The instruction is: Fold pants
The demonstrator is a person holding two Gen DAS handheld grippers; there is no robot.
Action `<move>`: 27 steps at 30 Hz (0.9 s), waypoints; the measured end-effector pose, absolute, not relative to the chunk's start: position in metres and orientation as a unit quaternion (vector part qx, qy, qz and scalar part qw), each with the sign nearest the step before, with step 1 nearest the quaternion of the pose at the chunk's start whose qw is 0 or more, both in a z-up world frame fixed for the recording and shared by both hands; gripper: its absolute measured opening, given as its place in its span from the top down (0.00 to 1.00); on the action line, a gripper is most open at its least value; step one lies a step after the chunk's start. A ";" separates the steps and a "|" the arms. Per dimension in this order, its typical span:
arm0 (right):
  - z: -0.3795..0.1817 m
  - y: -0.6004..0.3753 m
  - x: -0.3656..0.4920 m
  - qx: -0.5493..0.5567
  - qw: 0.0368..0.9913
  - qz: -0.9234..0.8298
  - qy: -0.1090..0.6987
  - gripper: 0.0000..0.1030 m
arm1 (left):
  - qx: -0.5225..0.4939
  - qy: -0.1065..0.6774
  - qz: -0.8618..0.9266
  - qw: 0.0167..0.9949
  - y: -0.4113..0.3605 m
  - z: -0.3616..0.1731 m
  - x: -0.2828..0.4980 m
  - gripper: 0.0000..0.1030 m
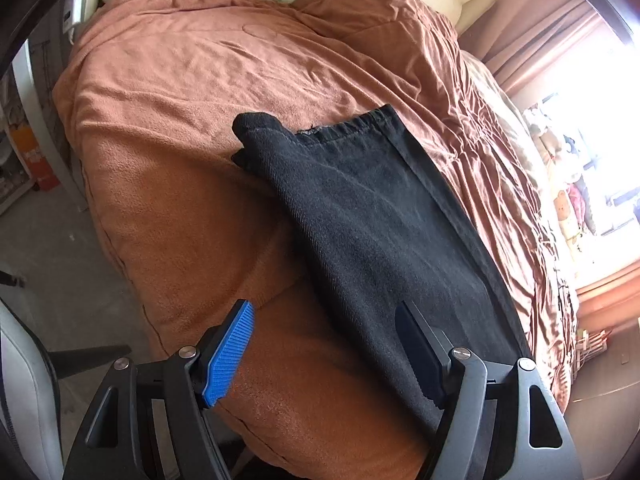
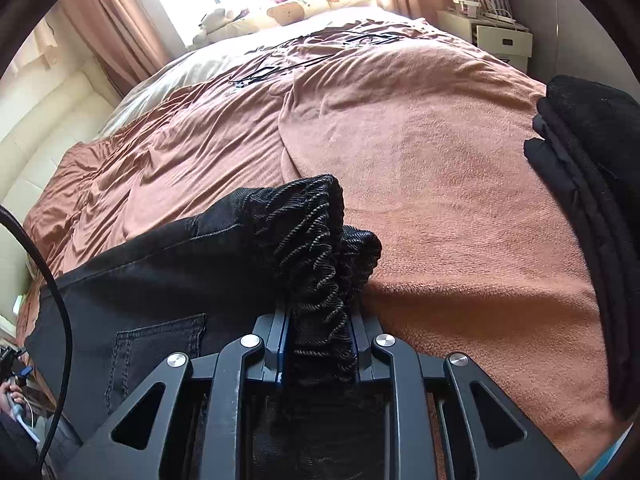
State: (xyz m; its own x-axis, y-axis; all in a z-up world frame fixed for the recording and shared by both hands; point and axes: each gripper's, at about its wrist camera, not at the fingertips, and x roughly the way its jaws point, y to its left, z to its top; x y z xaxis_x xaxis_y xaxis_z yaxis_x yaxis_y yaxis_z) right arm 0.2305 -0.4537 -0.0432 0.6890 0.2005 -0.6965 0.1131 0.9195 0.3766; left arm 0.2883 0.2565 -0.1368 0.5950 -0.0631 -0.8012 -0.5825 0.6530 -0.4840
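Right wrist view showed the black pants (image 2: pixel 160 280) lying on the rust-brown blanket (image 2: pixel 460 220), their gathered elastic waistband (image 2: pixel 320 248) bunched upward directly between the fingers of the right gripper (image 2: pixel 320 344), which was clamped on it. A back pocket (image 2: pixel 160 344) lay flat just left of that claw. Off to its far right sat a separate heap of dark clothing (image 2: pixel 592 160), well apart from the grip.

From the left wrist, one pant leg (image 1: pixel 380 220) stretched away ahead of the left gripper (image 1: pixel 324 344), hem (image 1: pixel 344 124) at the far end. That claw stood wide apart and held nothing; its dark finger (image 1: pixel 420 356) hovered over the cloth and the blue pad (image 1: pixel 228 356) over bare blanket.

Judged from this, the fold would go best if the left claw pinched the near edge of the leg squarely before any lift, while the right one kept the whole waistband thickness pinched, so that both ends travelled together and the fabric stayed taut and unwrinkled.
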 end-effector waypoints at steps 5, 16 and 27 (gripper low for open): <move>-0.035 -0.458 0.224 0.195 0.900 0.006 0.390 0.83 | -0.385 0.410 0.165 0.810 0.261 -0.132 0.290 0.27; -0.040 -0.460 0.247 0.166 0.884 -0.031 0.435 0.83 | -0.411 0.379 0.174 0.811 0.286 -0.126 0.290 0.27; -0.036 -0.448 0.269 0.146 0.875 -0.067 0.457 0.82 | -0.454 0.365 0.148 0.799 0.313 -0.144 0.303 0.28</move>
